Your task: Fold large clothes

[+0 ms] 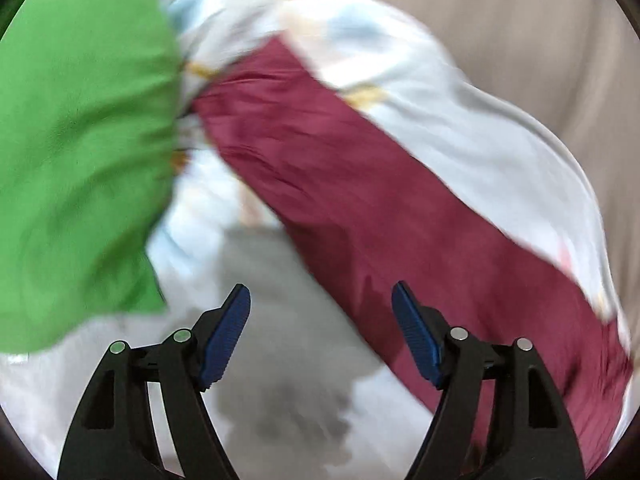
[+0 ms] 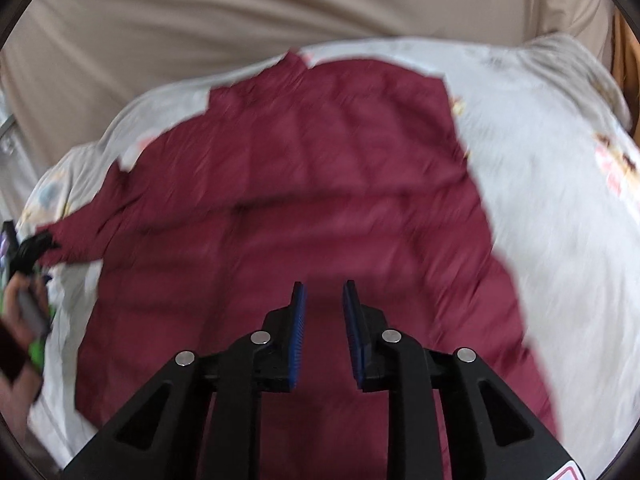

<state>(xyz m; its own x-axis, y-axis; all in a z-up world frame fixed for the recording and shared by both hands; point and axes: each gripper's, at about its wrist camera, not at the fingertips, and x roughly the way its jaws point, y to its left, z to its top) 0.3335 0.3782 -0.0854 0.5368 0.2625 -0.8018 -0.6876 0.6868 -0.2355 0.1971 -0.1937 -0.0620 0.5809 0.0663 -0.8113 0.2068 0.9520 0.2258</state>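
A large maroon quilted jacket (image 2: 304, 184) lies spread flat on a white patterned bedsheet (image 2: 560, 200). In the left wrist view one maroon sleeve (image 1: 360, 184) runs diagonally across the sheet. My left gripper (image 1: 320, 300) is wide open and empty, hovering over the sheet beside the sleeve. My right gripper (image 2: 323, 292) hovers above the jacket's lower middle, its jaws a narrow gap apart with nothing between them. The left gripper also shows at the far left of the right wrist view (image 2: 32, 248), at the sleeve's cuff. Both views are motion-blurred.
A green cloth (image 1: 80, 160) lies bunched at the left of the left wrist view. A beige fabric backdrop (image 2: 280, 20) rises behind the bed. A wooden edge (image 2: 624, 52) shows at the far right.
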